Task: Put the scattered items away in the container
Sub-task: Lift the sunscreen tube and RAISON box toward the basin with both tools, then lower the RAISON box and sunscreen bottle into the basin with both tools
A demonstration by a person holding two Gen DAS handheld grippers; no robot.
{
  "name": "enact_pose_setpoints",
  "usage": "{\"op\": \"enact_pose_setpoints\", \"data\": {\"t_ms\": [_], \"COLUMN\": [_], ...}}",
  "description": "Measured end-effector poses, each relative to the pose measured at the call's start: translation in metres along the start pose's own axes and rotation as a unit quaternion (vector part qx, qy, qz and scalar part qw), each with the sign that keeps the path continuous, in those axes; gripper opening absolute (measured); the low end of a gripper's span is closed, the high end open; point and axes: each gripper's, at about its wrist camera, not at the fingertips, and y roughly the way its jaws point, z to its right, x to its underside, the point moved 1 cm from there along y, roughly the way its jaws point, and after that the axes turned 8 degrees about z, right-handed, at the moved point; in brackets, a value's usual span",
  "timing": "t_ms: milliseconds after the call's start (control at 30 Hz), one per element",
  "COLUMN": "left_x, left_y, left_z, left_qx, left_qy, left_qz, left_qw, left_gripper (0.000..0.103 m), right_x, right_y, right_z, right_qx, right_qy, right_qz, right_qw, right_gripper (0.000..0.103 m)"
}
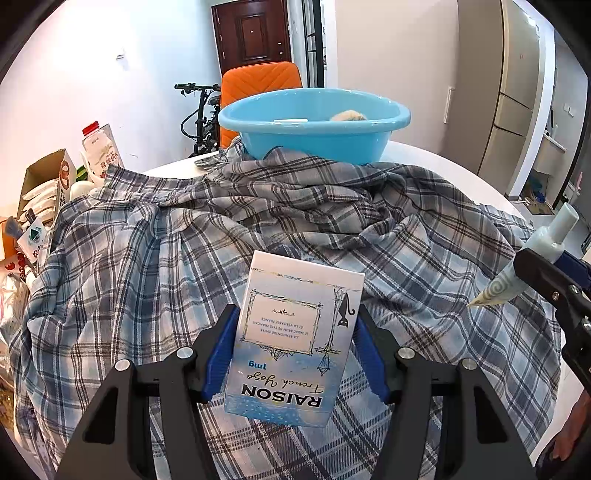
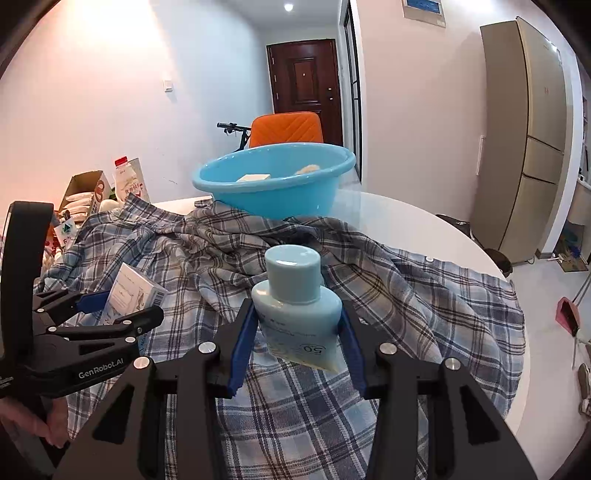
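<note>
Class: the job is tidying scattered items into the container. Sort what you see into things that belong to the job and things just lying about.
Belonging to the job:
- blue basin
- white box in left gripper
- blue tube in right gripper

Lying about:
- plaid shirt
- orange chair
- milk carton

Both views are bright and evenly lit, colours clean, focus crisp from near to far. In the right wrist view a round ceiling lamp glows overhead and a warm pinkish cast washes the left wall (the left wrist view reads cooler, bluer). The white tabletop shows a soft sheen. Shadows are faint. Heavy fisheye bending curves the fridge, and black vignette eats every corner. No motion blur.
</note>
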Motion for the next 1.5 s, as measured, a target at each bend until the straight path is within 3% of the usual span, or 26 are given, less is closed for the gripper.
{"op": "enact_pose_setpoints", "data": {"t_ms": [200, 633, 767, 900, 1000, 1200, 1500], "left_x": [-0.013, -0.078, -0.100, -0.125, -0.145, -0.185, -0.230], "left_y": [-0.003, -0.006, 0.007, 0.021, 0.028, 0.055, 0.108], "left_z": [0.000, -0.001, 0.004, 0.003, 0.000, -0.012, -0.021], "left_qx": [-0.009, -0.012, -0.015, 0.008, -0.013, 0.012, -0.014], "left_qy": [0.016, 0.011, 0.018, 0.006, -0.008, -0.033, -0.010], "left_qz": [0.008, 0.047, 0.044, 0.034, 0.049, 0.038, 0.015], "left_qw": [0.9998, 0.9988, 0.9987, 0.9994, 0.9987, 0.9987, 0.9997], "left_gripper": [0.063, 0.063, 0.063, 0.063, 0.063, 0.063, 0.063], "right_x": [-0.024, -0.077, -0.091, -0.105, -0.121, -0.157, -0.188], "right_y": [-0.001, 0.017, 0.031, 0.046, 0.057, 0.079, 0.136], "right_z": [-0.001, -0.005, -0.001, 0.000, 0.000, 0.006, 0.006], "right_qx": [-0.014, -0.051, -0.052, -0.060, -0.064, -0.076, -0.078], "right_qy": [-0.010, -0.036, -0.032, -0.031, -0.031, -0.012, -0.009], "right_qz": [0.013, 0.034, 0.028, 0.016, 0.015, 0.024, 0.007], "right_qw": [1.000, 0.997, 0.998, 0.998, 0.997, 0.997, 0.997], "right_gripper": [0.043, 0.043, 0.043, 0.043, 0.043, 0.043, 0.043]}}
